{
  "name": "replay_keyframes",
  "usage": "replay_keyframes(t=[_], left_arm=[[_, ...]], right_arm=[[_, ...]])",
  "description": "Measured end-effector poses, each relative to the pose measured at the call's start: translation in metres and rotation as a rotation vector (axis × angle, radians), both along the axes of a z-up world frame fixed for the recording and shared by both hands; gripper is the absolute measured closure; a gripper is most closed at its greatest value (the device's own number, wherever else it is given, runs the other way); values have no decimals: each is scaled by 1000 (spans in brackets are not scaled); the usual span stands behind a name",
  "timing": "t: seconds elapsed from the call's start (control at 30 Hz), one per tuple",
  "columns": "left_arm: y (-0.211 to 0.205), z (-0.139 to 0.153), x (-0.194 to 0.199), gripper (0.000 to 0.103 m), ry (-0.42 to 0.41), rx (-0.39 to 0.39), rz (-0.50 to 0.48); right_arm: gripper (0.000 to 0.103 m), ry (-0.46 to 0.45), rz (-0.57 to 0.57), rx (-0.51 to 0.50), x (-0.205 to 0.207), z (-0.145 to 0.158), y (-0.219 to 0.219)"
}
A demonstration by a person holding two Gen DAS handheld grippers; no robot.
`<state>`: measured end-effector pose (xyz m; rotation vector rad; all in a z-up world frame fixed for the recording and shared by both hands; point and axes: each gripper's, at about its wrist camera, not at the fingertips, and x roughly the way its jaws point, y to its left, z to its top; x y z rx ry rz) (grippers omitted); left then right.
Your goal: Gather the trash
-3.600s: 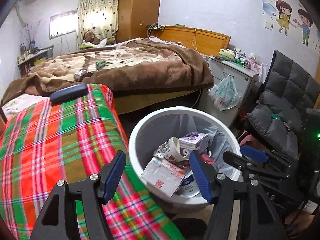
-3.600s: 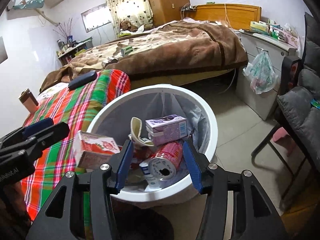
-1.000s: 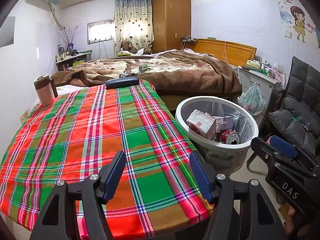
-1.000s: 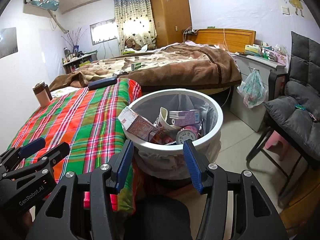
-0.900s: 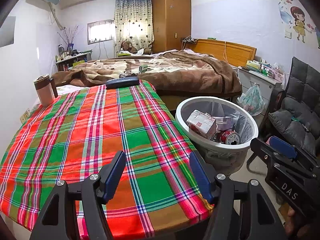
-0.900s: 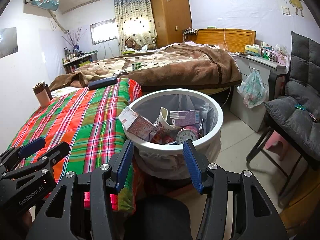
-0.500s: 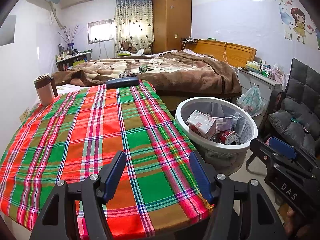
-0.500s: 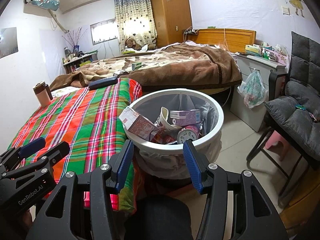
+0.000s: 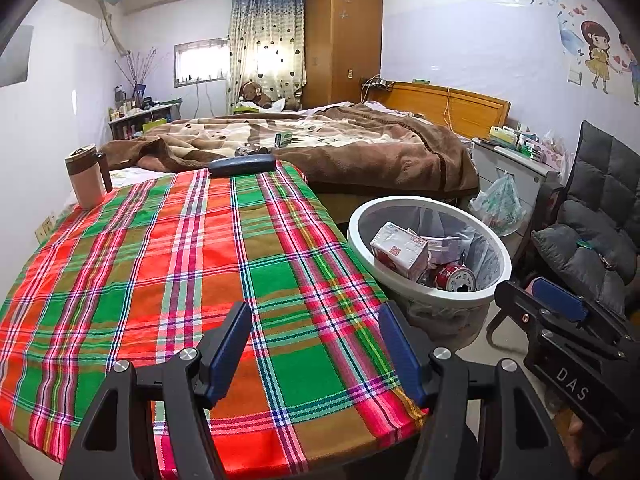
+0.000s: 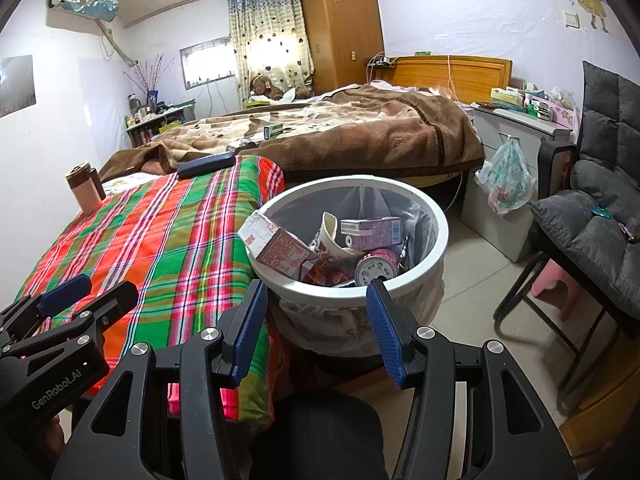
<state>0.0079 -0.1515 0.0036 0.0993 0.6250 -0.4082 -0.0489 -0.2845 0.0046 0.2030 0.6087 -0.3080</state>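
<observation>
Plaid cloth (image 9: 160, 280) lies bare under our left gripper (image 9: 316, 344), jaws apart and empty, because the trash sits in the white bin (image 9: 496, 246) beside the table. Our right gripper (image 10: 316, 320), likewise parted and empty, faces that bin (image 10: 438, 232), cartons (image 10: 280, 250) and cans (image 10: 376, 268) inside.

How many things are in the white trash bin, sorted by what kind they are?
In the white trash bin, counting what shows:
Cartons or boxes: 2, a red and white carton and a purple box
Paper cups: 1, crushed
Cans: 1
Total: 4; more wrappers lie underneath, too hidden to count.
</observation>
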Motion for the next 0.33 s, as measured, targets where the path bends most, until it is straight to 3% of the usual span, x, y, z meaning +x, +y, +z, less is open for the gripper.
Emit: replay_keyframes(t=[0.33], left_arm=[[1, -1, 0, 37, 3, -2, 7]], right_arm=[[50, -1, 2, 1, 0, 0, 0]])
